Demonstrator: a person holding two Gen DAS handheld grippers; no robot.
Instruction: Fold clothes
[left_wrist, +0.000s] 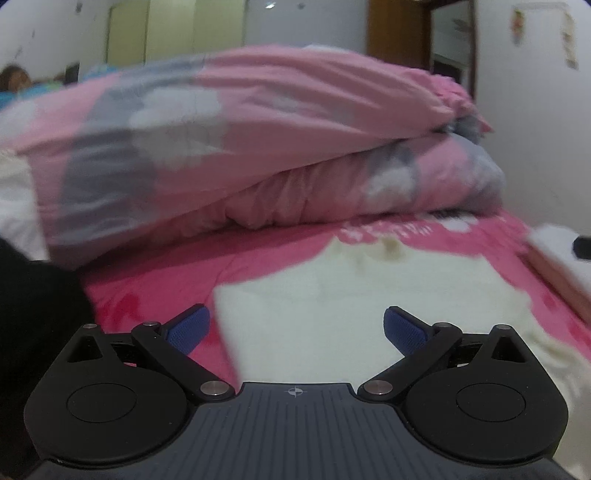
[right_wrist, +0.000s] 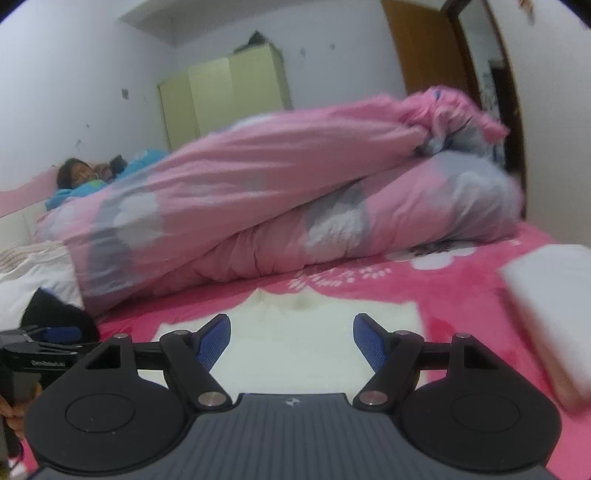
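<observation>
Both tongs stand wide apart w/ nothing between the pads: left gripper (left_wrist: 296, 328) and right gripper (right_wrist: 291, 341) hover low over a white garment (left_wrist: 332, 295) spread on the pink bedsheet (left_wrist: 177, 273). In the left wrist view the cloth fills 12 to 3 o'clock ahead of the fingers, its left edge running just inside the left pad; in the right wrist view the garment (right_wrist: 303, 332) sits dead centre at 12 o'clock, neckline at the far end, w/ pink sheet showing at both sides. It looks flat and roughly squared, but both pics are motion-blurred, so whether it's spread full or already folded once I can't tell; sleeves aren't visible either way. That fits two stages: laid out for a fold, or between folds w/ the tongs free. Whichever it is, any grasp needs a pad slid under a thin edge lying flat on soft bedding, approx. at the near hem, pinching one layer or all layers on purpose. A big pink duvet (left_wrist: 258, 140) is heaped at 12 o'clock beyond the garment, close to its far end, so room there is tight. Dark clothing (left_wrist: 33, 314) lies at 9 o'clock, a blurred white object (right_wrist: 550, 314) at 3 o'clock. A person (right_wrist: 79, 173) lies at the far side of the bed, at 10 o'clock.
</observation>
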